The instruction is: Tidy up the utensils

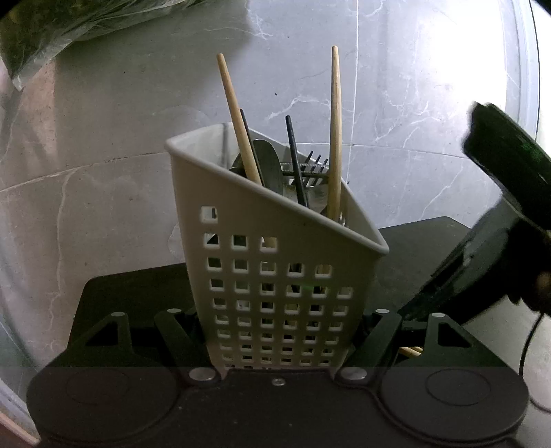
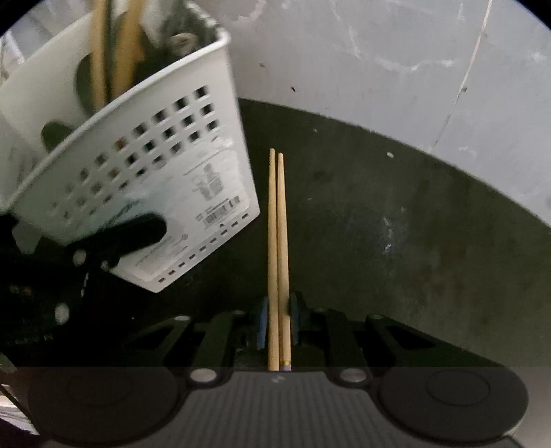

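A white perforated utensil holder [image 1: 275, 262] stands tilted, gripped at its base by my left gripper [image 1: 279, 337]. It holds two wooden chopsticks [image 1: 334, 138], black chopsticks [image 1: 295, 158], a spoon [image 1: 272, 165] and a fork [image 1: 315, 163]. In the right wrist view the holder [image 2: 144, 165] is at the upper left with a left gripper finger [image 2: 137, 232] on its side. My right gripper [image 2: 278, 310] is shut on a pair of wooden chopsticks [image 2: 279, 224] that point forward, just right of the holder.
A dark mat [image 2: 396, 224] lies under the holder on a grey marble surface [image 1: 103, 172]. A plastic bag of greens [image 1: 62, 27] lies at the far left. The right gripper's body [image 1: 499, 206] is close on the right.
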The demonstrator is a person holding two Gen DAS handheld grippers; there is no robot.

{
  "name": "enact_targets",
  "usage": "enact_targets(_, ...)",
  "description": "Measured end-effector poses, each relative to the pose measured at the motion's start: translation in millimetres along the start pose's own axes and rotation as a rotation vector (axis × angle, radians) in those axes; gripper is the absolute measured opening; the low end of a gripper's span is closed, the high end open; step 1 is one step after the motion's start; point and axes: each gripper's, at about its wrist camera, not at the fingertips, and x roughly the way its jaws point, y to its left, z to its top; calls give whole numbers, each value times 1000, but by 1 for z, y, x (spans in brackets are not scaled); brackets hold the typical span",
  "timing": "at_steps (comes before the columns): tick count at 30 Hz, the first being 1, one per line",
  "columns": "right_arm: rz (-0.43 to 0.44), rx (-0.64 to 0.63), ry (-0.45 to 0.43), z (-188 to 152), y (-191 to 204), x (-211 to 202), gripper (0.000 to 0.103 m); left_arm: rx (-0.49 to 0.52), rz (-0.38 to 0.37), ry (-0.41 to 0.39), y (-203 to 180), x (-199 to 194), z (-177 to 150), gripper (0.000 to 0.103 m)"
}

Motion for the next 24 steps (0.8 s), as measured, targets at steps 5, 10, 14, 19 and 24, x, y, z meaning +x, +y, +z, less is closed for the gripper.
enact_targets(5,-12,-7,4,3,-3,0,13,-1,0,-1,0,0,0,76)
enact_targets(10,3,76,-40,-3,-13,3,12,-1,1,-2,0,-1,0,76)
enact_targets(14,14,118,-95,-13,-18,-9,0,-2,4,-3,-1,0,-1,76)
enact_targets(19,40,162,-78,-16,-24,-1,1,4,3,-1,-1,0,0,76)
enact_targets(24,98,221,-59,-14,-30,6,41,4,5,0,-1,-1,0,76)
